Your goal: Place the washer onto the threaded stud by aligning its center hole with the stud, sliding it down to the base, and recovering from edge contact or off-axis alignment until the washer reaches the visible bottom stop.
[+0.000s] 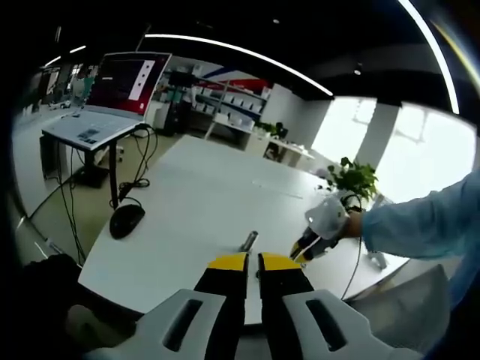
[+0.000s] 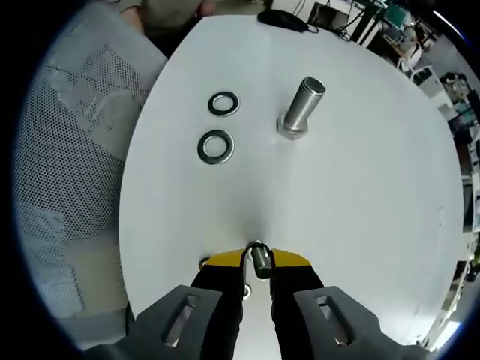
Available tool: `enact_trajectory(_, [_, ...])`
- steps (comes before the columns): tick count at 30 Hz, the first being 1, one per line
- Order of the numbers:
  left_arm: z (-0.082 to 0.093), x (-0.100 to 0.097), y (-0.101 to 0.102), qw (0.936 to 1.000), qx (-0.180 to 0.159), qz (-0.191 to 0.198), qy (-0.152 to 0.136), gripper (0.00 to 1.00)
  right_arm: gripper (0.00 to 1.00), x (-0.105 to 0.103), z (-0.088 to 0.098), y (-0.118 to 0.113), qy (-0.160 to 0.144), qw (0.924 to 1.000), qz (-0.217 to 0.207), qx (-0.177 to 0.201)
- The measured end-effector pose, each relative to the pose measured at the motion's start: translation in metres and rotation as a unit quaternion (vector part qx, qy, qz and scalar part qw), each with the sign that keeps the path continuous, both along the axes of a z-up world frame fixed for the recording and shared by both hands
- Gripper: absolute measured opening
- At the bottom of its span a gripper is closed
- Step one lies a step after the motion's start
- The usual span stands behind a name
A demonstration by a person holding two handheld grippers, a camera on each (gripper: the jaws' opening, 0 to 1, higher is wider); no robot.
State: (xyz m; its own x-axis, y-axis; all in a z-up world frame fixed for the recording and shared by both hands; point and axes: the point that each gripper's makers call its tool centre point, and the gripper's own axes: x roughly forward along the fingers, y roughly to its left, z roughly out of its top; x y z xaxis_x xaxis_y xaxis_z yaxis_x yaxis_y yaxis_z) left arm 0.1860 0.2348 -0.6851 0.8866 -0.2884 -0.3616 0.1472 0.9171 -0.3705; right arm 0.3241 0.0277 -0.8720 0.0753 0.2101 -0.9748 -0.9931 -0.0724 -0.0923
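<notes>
On the white table [image 2: 315, 225], right gripper view: threaded stud [image 2: 303, 107] stands on its hex base, leaning slightly in the fisheye. Two loose washers lie flat to its left, apart from it and from each other: dark washer [image 2: 223, 103] farther, bright steel washer [image 2: 216, 146] nearer. Right gripper [image 2: 258, 264] has its yellow-tipped jaws clamped on a third washer [image 2: 257, 262], held on edge above the table, well short of the stud.

Left gripper view: left gripper [image 1: 253, 264] jaws close together with a narrow slit, nothing between them. Stud [image 1: 248, 241] visible just beyond the tips. Right gripper [image 1: 309, 244] enters from the right, sleeve [image 1: 420, 221] behind. Computer mouse [image 1: 127, 220], potted plant [image 1: 352, 178], laptop [image 1: 112, 97] on a stand further back.
</notes>
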Motion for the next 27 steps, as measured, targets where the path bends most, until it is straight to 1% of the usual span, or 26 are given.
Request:
enact_trajectory(3, [-0.001,0.000,0.000,1.0000,0.001,-0.001,0.002,0.02,0.13,-0.001,0.001,0.001,0.000,1.0000,-0.001,0.003])
enact_trajectory(5, [-0.001,0.000,0.000,1.0000,0.001,-0.001,0.002,0.02,0.14,0.000,0.001,0.000,-0.001,0.9999,0.010,0.006])
enact_trajectory(6, [-0.001,0.000,0.000,1.0000,0.001,-0.001,0.003,0.02,0.15,-0.001,0.001,-0.001,0.004,0.9998,0.014,0.009])
enact_trajectory(7, [-0.001,-0.001,-0.001,1.0000,0.001,-0.002,0.003,0.02,0.19,-0.003,0.001,-0.003,0.015,0.9998,-0.009,0.008])
enact_trajectory(8, [-0.001,0.000,-0.001,1.0000,0.002,-0.002,0.004,0.02,0.25,-0.001,0.001,-0.005,0.009,0.9997,-0.023,0.009])
enact_trajectory(9, [-0.001,0.000,-0.001,1.0000,0.002,-0.002,0.004,0.02,0.28,0.003,0.002,-0.005,0.003,0.9998,-0.019,0.011])
enact_trajectory(13, [-0.002,0.000,-0.001,1.0000,0.002,-0.003,0.005,0.02,0.27,0.000,0.008,-0.009,0.012,0.9990,-0.035,0.024])
enact_trajectory(17, [-0.001,-0.001,-0.001,1.0000,0.002,-0.004,0.005,0.02,0.27,0.000,0.009,-0.018,0.004,0.9991,-0.038,0.020])
enact_trajectory(27, [-0.001,-0.001,-0.001,1.0000,0.003,-0.005,0.006,0.03,0.26,-0.006,0.008,-0.041,0.008,0.9980,-0.059,0.018])
